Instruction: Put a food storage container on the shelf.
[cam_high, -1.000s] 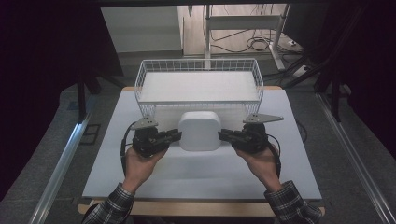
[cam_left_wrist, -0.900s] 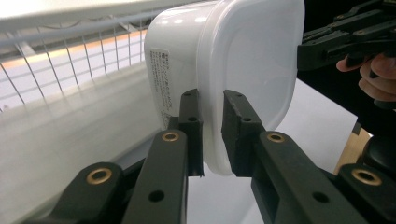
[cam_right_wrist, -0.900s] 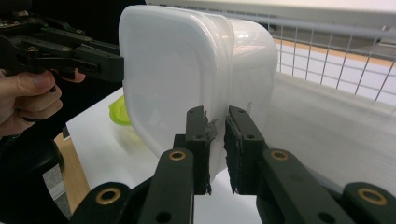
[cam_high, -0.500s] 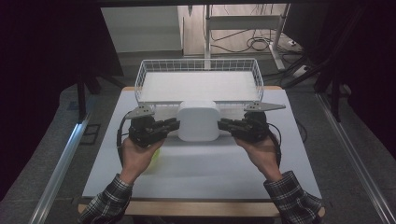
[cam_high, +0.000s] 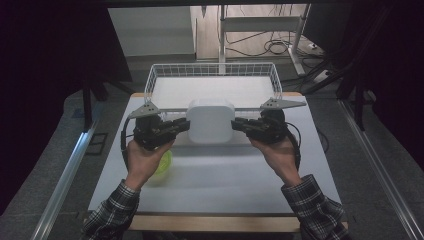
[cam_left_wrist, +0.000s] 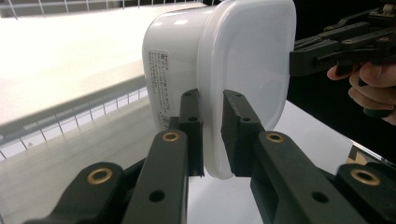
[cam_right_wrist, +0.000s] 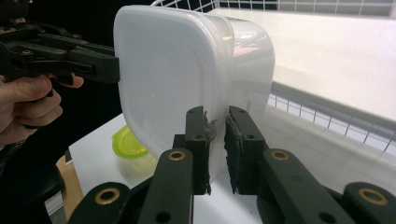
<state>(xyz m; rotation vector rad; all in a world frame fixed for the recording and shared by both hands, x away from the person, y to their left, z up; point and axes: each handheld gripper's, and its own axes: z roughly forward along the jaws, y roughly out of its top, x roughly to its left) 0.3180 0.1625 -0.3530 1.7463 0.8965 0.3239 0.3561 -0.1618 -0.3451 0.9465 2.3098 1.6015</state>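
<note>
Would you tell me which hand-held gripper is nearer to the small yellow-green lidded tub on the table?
Left. The left hand-held gripper grips the white container almost directly above the yellow-green tub; the right hand-held gripper clamps the container's opposite rim, farther across the table.

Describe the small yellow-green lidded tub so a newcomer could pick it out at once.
Start at the white table with the wire basket at its far edge. In front of the basket, both grippers hold a big white container up between them. The small tub sits on the table under the left gripper, by that hand; its yellow-green lid is the one bright colour there.
</note>
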